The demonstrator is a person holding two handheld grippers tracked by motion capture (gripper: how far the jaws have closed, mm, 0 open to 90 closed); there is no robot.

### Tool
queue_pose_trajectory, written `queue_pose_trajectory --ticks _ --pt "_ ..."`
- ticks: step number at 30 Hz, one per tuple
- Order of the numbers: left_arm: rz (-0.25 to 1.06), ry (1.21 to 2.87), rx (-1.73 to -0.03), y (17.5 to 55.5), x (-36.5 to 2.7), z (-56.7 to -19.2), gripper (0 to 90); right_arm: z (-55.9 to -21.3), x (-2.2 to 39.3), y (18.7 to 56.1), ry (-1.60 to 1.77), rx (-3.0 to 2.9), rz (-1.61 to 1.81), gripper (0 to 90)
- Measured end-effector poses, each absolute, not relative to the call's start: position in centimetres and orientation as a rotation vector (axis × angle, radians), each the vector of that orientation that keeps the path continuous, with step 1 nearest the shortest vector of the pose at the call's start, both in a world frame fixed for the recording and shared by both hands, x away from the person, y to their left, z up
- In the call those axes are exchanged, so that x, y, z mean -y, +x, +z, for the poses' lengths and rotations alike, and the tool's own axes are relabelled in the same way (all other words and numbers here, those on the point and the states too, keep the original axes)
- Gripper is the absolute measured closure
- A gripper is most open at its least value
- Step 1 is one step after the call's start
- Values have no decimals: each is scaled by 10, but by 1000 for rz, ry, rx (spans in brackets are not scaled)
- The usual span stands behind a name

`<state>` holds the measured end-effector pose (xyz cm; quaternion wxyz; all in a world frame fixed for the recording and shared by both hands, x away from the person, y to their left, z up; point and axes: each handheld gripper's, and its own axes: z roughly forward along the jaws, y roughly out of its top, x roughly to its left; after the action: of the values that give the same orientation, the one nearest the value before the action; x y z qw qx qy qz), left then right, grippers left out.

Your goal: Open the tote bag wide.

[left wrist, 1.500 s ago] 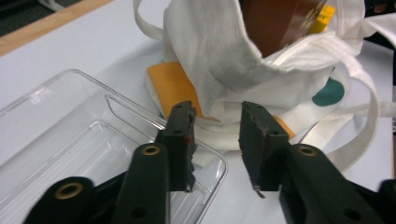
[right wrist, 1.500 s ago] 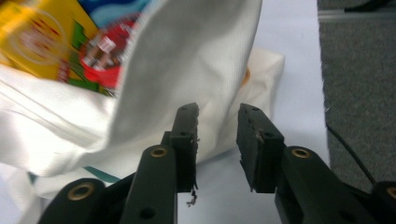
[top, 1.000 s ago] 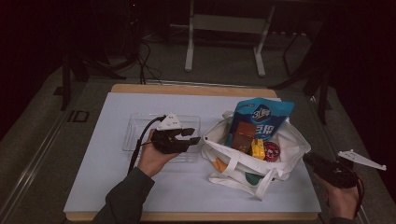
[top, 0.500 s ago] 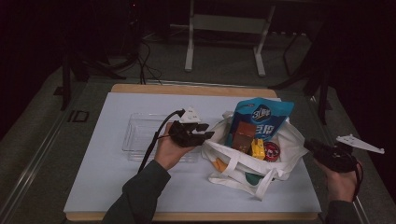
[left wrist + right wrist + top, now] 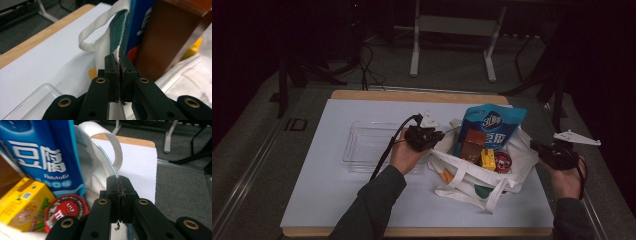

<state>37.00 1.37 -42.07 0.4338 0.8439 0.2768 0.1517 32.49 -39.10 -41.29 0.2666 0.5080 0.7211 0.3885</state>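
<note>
- The left gripper (image 5: 119, 72) has just been closing; its jaws now pinch the white tote bag (image 5: 117, 53) by the cloth edge, a sound hold for pulling that side open.
- Just beyond those jaws a brown box (image 5: 165, 42) stands upright, with the blue snack pouch (image 5: 136, 27) behind it; the looped bag handle (image 5: 92, 40) hangs off to the jaws' left.
- The right gripper (image 5: 119, 192) has likewise just been closing and clamps the bag's opposite rim.
- Left of its jaws lie a red candy tub (image 5: 67, 212) and a yellow carton (image 5: 25, 205).
- Held from both sides, the bag's mouth likely stays spread for unpacking.
- Behind the left gripper a clear tray (image 5: 362, 145) waits, probably for the contents.
</note>
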Motion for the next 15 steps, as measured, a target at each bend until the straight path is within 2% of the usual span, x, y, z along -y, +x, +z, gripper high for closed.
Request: queue_pose_trajectory --ticks 15 --pt "435 2207 -722 383 -4 -442 879 -445 393 340 1479 -1993 975 888"
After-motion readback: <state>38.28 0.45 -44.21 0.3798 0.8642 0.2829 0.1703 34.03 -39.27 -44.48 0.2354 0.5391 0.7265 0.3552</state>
